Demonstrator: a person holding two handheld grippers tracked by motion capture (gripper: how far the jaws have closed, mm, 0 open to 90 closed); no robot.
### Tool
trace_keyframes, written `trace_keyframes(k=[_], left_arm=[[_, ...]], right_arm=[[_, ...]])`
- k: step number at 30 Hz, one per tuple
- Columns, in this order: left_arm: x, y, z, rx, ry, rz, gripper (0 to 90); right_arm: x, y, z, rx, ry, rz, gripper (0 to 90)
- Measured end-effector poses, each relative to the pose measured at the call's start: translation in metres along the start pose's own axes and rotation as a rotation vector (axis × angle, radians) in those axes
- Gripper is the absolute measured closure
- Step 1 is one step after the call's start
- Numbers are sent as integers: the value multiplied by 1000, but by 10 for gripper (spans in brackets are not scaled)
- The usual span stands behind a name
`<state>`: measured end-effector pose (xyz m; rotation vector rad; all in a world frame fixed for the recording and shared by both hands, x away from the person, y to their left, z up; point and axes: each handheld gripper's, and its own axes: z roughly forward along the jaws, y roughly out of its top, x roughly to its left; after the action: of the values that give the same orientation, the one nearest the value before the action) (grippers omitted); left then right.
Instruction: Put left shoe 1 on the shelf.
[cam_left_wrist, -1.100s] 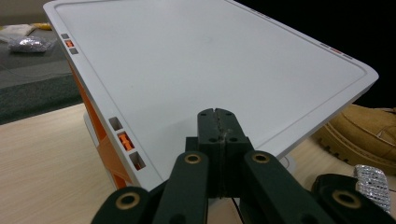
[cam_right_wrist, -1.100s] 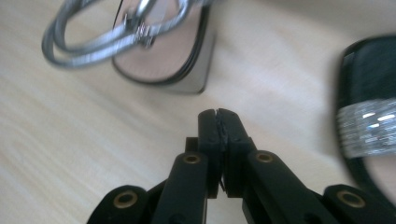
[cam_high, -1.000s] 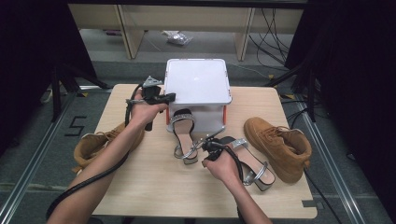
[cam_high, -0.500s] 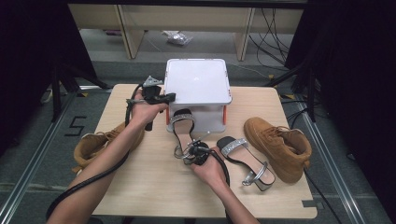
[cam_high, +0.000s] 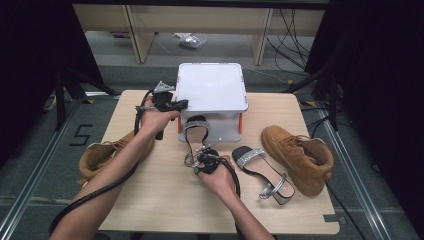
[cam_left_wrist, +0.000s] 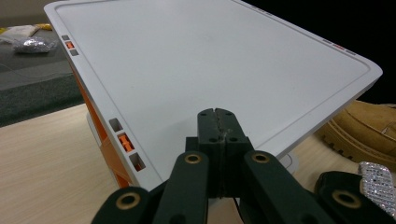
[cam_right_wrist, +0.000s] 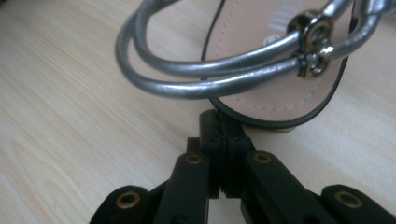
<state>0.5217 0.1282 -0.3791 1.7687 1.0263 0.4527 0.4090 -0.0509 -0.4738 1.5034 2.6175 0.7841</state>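
Two silver-strapped sandals lie on the wooden table (cam_high: 150, 200). One sandal (cam_high: 196, 131) lies with its toe against the white box (cam_high: 211, 87); the other sandal (cam_high: 262, 170) lies to its right. My right gripper (cam_high: 200, 159) sits at the first sandal's heel. In the right gripper view, the right gripper (cam_right_wrist: 219, 119) is shut and empty, its tip meeting the heel edge of the sandal (cam_right_wrist: 280, 88) under the silver ankle straps (cam_right_wrist: 205, 77). My left gripper (cam_high: 183, 104) hovers at the box's left edge. Over the white lid (cam_left_wrist: 210, 60) the left gripper (cam_left_wrist: 218, 114) is shut with nothing in it.
One tan boot (cam_high: 102, 155) lies at the table's left edge under my left forearm; another tan boot (cam_high: 300, 157) stands at the right. The box has orange latches (cam_left_wrist: 123, 142). Cables trail from both grippers across the front of the table.
My right hand has moved left, from the right-hand sandal to the heel of the sandal by the box. The left gripper has stayed at the box.
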Motion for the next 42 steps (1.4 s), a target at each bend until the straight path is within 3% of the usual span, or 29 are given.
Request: trace_keyframes(k=[5, 8, 13, 25, 32, 36, 42], left_arm=[[0, 0, 0, -3, -7, 0, 895], [1, 0, 0, 0, -7, -2, 895], [0, 1, 0, 8, -1, 1, 896], [0, 1, 0, 10, -1, 3, 895], [1, 1, 0, 10, -5, 2, 896], [1, 1, 0, 11, -5, 4, 895], [1, 1, 0, 12, -3, 5, 895]], right_arm=[[2, 11, -1, -5, 5, -36, 900], [4, 14, -2, -5, 13, -16, 900], [6, 23, -1, -13, 0, -51, 900], [6, 37, 4, -17, -28, -62, 900], [1, 50, 5, -44, -153, -96, 900], [0, 58, 6, -59, -187, -114, 900], [-2, 70, 10, -80, -210, -100, 900]])
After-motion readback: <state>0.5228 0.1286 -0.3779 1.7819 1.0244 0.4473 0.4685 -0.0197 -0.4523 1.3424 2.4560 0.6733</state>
